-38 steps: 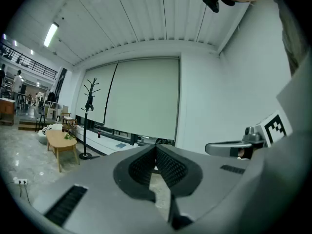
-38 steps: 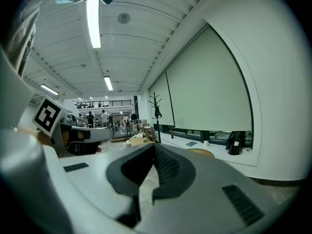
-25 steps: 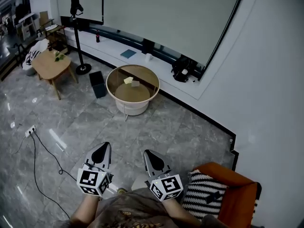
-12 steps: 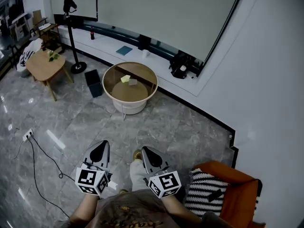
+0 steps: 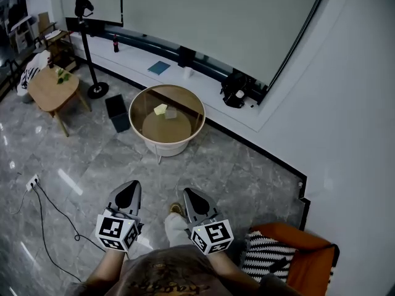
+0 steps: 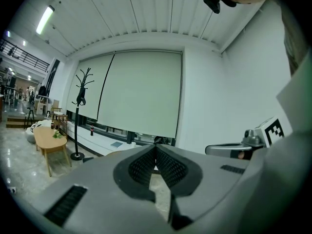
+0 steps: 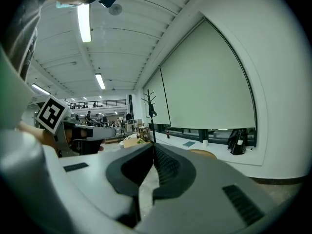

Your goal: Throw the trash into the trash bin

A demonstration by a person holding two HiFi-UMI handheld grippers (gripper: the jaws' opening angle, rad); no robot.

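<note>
A round glass-topped table (image 5: 196, 111) stands ahead on the grey floor. On its top lie a yellow-green scrap of trash (image 5: 160, 109) and a small pale piece (image 5: 171, 113). A black trash bin (image 5: 116, 113) stands on the floor just left of the table. My left gripper (image 5: 129, 187) and right gripper (image 5: 187, 193) are held low in front of the person, side by side, far short of the table. Each has its jaws shut with nothing between them, as the left gripper (image 6: 156, 146) and right gripper (image 7: 154, 145) also show in their own views.
A small wooden table (image 5: 50, 86) and a coat stand (image 5: 85, 42) are at the left. A power strip (image 5: 31, 181) with a cable lies on the floor. An orange chair (image 5: 290, 239) with a striped cushion is at the lower right. A black bag (image 5: 237, 89) sits on the wall ledge.
The person has walked forward, so the round table and bin sit nearer. A shoe now shows between the grippers. Both grippers stay shut and side by side.
</note>
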